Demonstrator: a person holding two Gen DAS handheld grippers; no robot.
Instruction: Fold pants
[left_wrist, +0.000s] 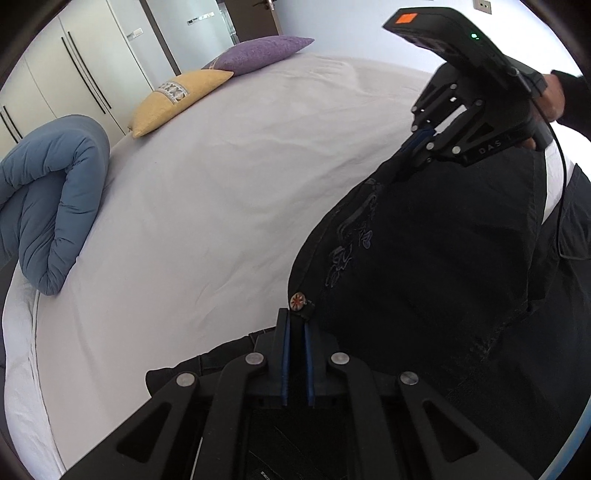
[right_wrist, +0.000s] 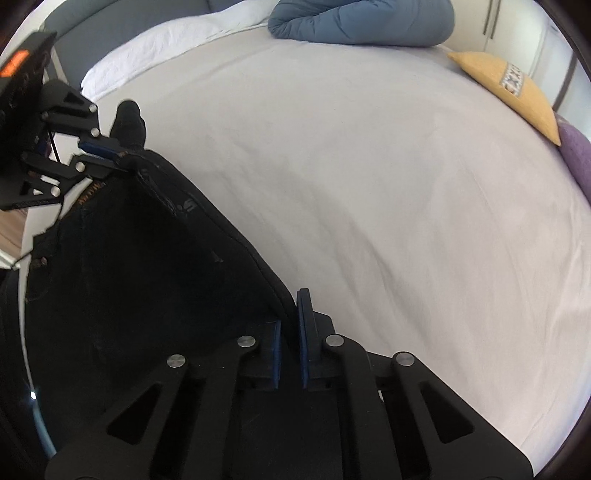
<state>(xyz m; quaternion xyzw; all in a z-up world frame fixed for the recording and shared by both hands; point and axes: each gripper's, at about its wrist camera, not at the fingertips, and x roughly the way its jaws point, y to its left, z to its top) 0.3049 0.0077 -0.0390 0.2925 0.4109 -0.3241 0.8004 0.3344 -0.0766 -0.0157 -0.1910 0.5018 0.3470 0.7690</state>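
Observation:
Black pants (left_wrist: 436, 258) with pale embroidery and a round decorated button hang stretched between my two grippers above the bed. My left gripper (left_wrist: 296, 323) is shut on the waistband corner beside the button. My right gripper (right_wrist: 291, 317) is shut on the other edge of the pants (right_wrist: 147, 266). In the left wrist view the right gripper (left_wrist: 424, 138) shows at the upper right, pinching the cloth. In the right wrist view the left gripper (right_wrist: 107, 155) shows at the upper left, also pinching cloth. The lower legs of the pants are hidden.
A wide bed with a pale grey sheet (left_wrist: 221, 192) lies under the pants. A rolled blue duvet (left_wrist: 48, 206), a yellow cushion (left_wrist: 173, 99) and a purple cushion (left_wrist: 258, 55) lie along its far edge. White wardrobes (left_wrist: 74, 74) stand behind.

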